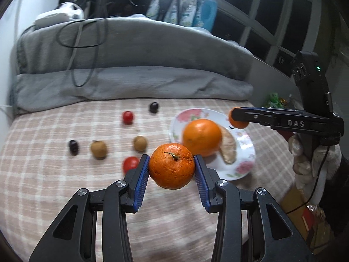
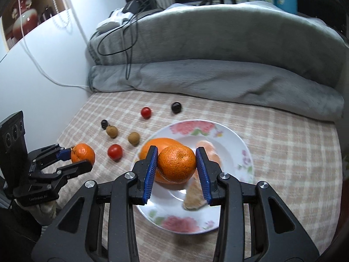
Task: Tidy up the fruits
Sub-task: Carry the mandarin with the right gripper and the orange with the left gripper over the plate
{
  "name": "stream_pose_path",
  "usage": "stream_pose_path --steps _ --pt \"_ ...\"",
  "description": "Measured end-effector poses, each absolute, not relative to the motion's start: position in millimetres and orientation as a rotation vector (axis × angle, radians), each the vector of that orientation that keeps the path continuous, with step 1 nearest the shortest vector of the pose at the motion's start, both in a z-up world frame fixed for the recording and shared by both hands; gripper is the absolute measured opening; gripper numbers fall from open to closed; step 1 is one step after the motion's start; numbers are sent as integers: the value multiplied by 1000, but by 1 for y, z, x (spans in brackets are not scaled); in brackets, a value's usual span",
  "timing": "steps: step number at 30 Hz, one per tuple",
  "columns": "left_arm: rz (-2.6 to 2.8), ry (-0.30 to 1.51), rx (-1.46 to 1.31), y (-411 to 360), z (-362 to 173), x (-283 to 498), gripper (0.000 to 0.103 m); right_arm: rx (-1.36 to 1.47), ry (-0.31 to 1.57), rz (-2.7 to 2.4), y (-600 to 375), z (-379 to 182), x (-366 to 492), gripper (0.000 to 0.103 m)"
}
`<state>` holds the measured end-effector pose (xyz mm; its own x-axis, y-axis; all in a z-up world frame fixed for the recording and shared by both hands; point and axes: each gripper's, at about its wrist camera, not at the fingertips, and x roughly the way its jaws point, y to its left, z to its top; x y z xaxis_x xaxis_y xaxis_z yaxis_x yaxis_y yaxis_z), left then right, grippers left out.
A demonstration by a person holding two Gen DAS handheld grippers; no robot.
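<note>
Your right tongs (image 2: pixel 176 170) clamp mandarin (image 2: pixel 176 163) over plate (image 2: pixel 229 135) | left tongs (image 1: pixel 171 170) clamp tangerine (image 1: pixel 171 166) short of plate | right nearer.

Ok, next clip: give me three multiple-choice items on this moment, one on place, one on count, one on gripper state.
1. Where is the big orange?
A on the plate
B on the grey blanket
C in a gripper

2. How many red tomatoes lie on the cloth?
A one
B two
C four

3. What does the left gripper hold?
A nothing
B a grape
C a mandarin

Answers: 1 A, it sits inside the plate's rim. 2 B, a far tomato and a near tomato. 3 C, both pads press the mandarin's sides.
</note>
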<state>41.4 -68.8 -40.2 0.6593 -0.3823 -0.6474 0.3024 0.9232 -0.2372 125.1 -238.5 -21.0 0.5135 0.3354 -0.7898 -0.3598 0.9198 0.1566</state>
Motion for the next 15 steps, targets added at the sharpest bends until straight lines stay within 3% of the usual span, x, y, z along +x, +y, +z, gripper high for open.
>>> stream_pose_path --steps 15 --pt "-520 779 -42 -134 -43 44 39 55 940 360 -280 -31 125 38"
